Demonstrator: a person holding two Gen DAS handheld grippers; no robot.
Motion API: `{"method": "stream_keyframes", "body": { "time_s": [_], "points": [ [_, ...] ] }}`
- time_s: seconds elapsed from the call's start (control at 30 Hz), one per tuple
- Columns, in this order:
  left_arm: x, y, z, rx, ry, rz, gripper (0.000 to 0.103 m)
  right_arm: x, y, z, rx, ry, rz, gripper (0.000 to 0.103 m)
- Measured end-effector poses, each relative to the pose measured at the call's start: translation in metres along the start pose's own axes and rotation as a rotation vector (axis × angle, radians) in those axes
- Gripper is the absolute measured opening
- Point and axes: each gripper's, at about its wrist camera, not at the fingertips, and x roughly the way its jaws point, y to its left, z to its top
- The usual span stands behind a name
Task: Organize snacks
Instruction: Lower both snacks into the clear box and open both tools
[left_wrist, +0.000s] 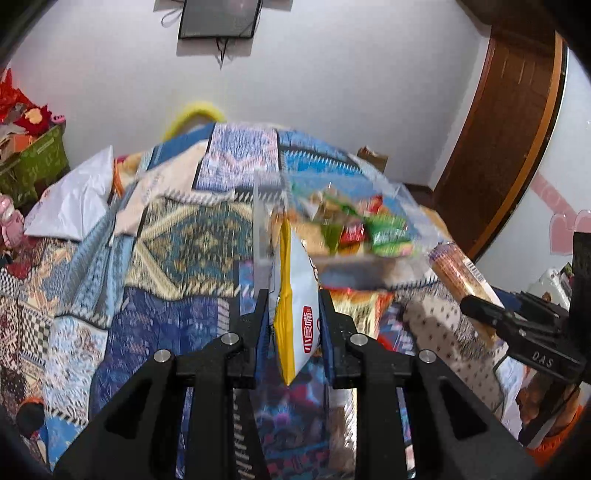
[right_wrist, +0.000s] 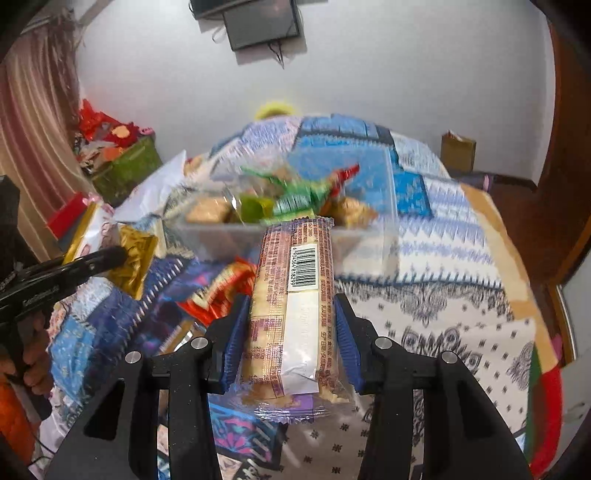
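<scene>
The right gripper (right_wrist: 291, 332) clamps a cracker sleeve (right_wrist: 295, 295) (barcode facing up) lengthwise, its far end before a clear box (right_wrist: 369, 247) of wrapped snacks on the patterned quilt (right_wrist: 443, 314).

At far left, the left gripper (right_wrist: 122, 254) pinches a gold packet (right_wrist: 135, 262).

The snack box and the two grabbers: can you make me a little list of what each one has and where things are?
left gripper: jaws shut on a yellow and white snack bag, held upright on its edge
right gripper: jaws shut on a long cracker pack, barcode side up
clear box: on the patterned blanket, ahead of both grippers
in the box: green, red and tan wrapped snacks, blurry
loose on the blanket: a red packet in front of the box
on the wall: a dark screen
</scene>
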Motion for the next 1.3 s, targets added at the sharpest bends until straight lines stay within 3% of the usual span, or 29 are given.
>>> {"method": "stream_keyframes", "body": {
  "time_s": [0.33,0.53,0.83,1.3],
  "points": [
    [0.001,-0.017,0.049,0.036,-0.101,-0.004,0.023,0.005,-0.004,0.032,0.008,-0.075,-0.007,0.042],
    [0.020,-0.023,0.073,0.047,-0.123,-0.003,0.023,0.019,-0.012,0.053,0.003,-0.092,-0.024,0.042],
    [0.077,-0.016,0.096,0.021,-0.088,0.018,0.023,0.045,-0.035,0.073,0.027,-0.092,-0.062,0.042],
    [0.152,-0.001,0.097,-0.034,0.023,0.034,0.023,0.097,-0.059,0.085,0.049,-0.014,-0.094,0.042]
  ]
}}
